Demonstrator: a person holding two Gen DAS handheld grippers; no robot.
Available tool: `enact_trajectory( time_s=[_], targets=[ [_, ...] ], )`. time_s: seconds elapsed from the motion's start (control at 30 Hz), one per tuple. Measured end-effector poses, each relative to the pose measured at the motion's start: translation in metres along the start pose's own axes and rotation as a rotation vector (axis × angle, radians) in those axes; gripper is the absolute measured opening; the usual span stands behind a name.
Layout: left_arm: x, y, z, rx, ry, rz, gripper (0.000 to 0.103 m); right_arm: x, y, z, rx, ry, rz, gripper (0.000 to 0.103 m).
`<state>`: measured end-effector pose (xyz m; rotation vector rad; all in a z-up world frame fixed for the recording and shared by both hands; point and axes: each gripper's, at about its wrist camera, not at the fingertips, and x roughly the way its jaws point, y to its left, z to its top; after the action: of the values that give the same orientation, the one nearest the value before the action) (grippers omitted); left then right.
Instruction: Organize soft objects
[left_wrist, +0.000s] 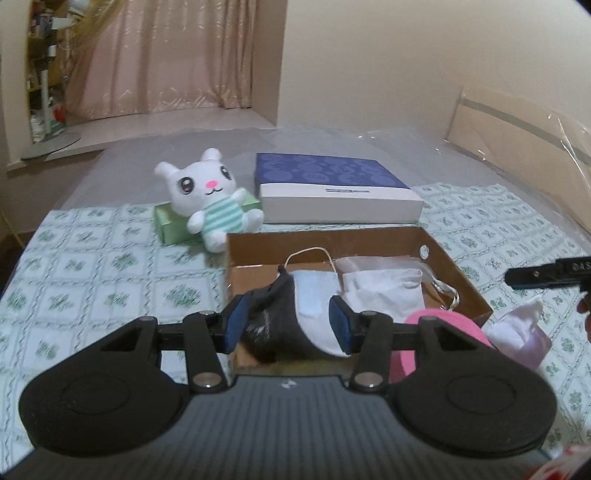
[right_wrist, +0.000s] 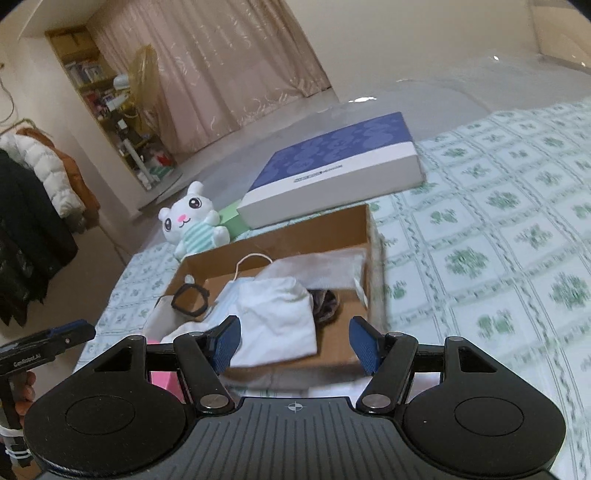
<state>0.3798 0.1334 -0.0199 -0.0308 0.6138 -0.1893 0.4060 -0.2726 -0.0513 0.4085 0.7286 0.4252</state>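
An open cardboard box (left_wrist: 458, 273) on the bed holds a face mask (left_wrist: 314, 291), a white cloth pouch (left_wrist: 384, 291) and a dark cloth (left_wrist: 269, 317). My left gripper (left_wrist: 287, 322) is open over the box's near end, its pads either side of the dark cloth and mask. My right gripper (right_wrist: 295, 343) is open above the box (right_wrist: 280, 243), over the white pouch (right_wrist: 280, 314). A dark patterned cloth (right_wrist: 325, 302) and a black ring (right_wrist: 190, 301) also lie in the box. A white bunny plush (left_wrist: 207, 195) sits beyond the box; it also shows in the right wrist view (right_wrist: 192, 221).
A blue-and-white flat box (left_wrist: 332, 188) and a green box (left_wrist: 170, 221) lie behind the cardboard box. A pink object (left_wrist: 443, 332) and a tissue pack (left_wrist: 521, 332) sit at its right. The bed has a green-patterned sheet (left_wrist: 92, 266). Coats (right_wrist: 33, 206) hang at left.
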Motion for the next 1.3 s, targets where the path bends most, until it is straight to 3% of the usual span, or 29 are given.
enact_trajectory(
  time_s=[0.17, 0.37, 0.5, 0.63, 0.97, 1.2, 1.3],
  targets=[
    [-0.001, 0.001, -0.009, -0.013, 0.040, -0.008, 0.044, -0.014, -0.005, -0.008, 0.021, -0.013, -0.005, 0.065],
    [0.031, -0.010, -0.019, 0.000, 0.100, -0.047, 0.039, -0.003, -0.014, 0.001, 0.015, -0.013, -0.046, 0.065],
    [0.059, -0.008, -0.019, -0.032, 0.133, -0.072, 0.030, 0.008, -0.019, 0.008, -0.010, -0.013, -0.059, 0.065],
    [0.087, -0.004, -0.016, -0.067, 0.183, -0.096, 0.007, 0.017, -0.025, 0.012, -0.015, -0.016, -0.065, 0.065],
    [0.101, -0.023, 0.020, 0.069, 0.080, -0.056, 0.003, 0.025, -0.039, 0.011, 0.015, -0.023, -0.051, 0.065],
    [0.103, -0.045, 0.041, 0.111, -0.056, -0.124, 0.003, 0.022, -0.045, 0.015, 0.042, -0.040, -0.052, 0.065],
    [0.125, -0.042, 0.029, 0.124, 0.027, -0.069, 0.004, 0.022, -0.047, 0.015, 0.044, -0.033, -0.052, 0.065]
  ],
)
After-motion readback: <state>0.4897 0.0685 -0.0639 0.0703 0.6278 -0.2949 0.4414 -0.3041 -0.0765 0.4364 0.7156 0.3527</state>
